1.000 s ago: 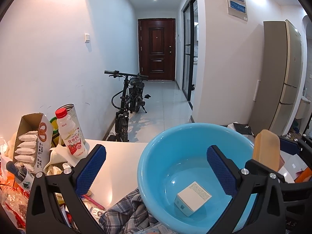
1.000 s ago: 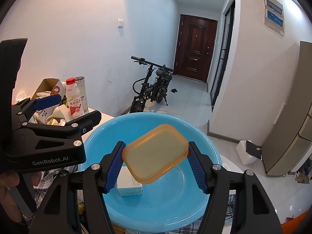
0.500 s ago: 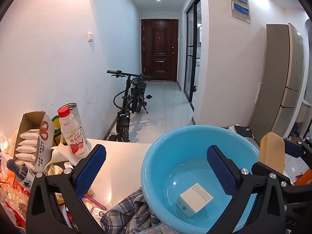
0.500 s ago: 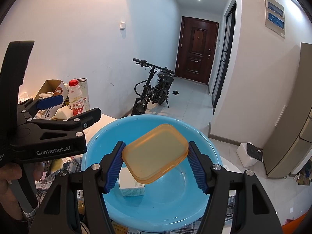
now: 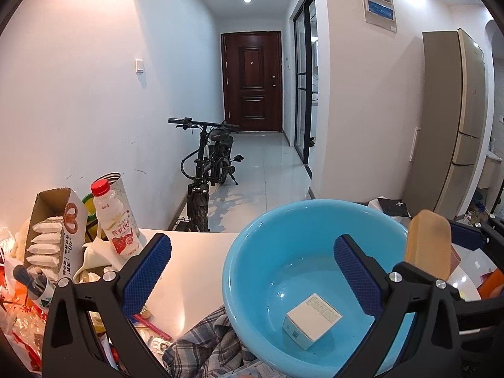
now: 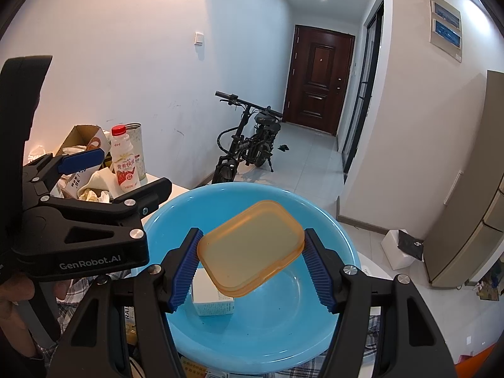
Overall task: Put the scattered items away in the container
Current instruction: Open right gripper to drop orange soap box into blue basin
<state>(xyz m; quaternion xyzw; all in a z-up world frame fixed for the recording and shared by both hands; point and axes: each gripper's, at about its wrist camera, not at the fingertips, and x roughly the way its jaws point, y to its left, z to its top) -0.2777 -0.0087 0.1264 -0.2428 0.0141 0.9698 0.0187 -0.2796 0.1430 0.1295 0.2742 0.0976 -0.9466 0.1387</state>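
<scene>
A blue basin [image 5: 245,271] stands on the white table and holds a small white box [image 5: 312,319]; basin [image 6: 261,334] and box [image 6: 214,305] also show in the right wrist view. My right gripper [image 6: 252,263] is shut on a translucent orange lid [image 6: 252,249], held tilted above the basin; the lid's edge shows at the right of the left wrist view [image 5: 428,245]. My left gripper [image 5: 252,271] is open and empty over the basin's left rim; it also shows in the right wrist view [image 6: 104,176].
At the table's left stand a red-capped drink bottle [image 5: 113,220], a tin [image 5: 118,186], an open snack carton [image 5: 53,230] and wrappers. A plaid cloth [image 5: 204,346] lies before the basin. A bicycle [image 5: 208,170] stands beyond the table.
The left gripper has drifted slightly left relative to the basin. The right gripper still holds the orange lid over the basin, almost unmoved.
</scene>
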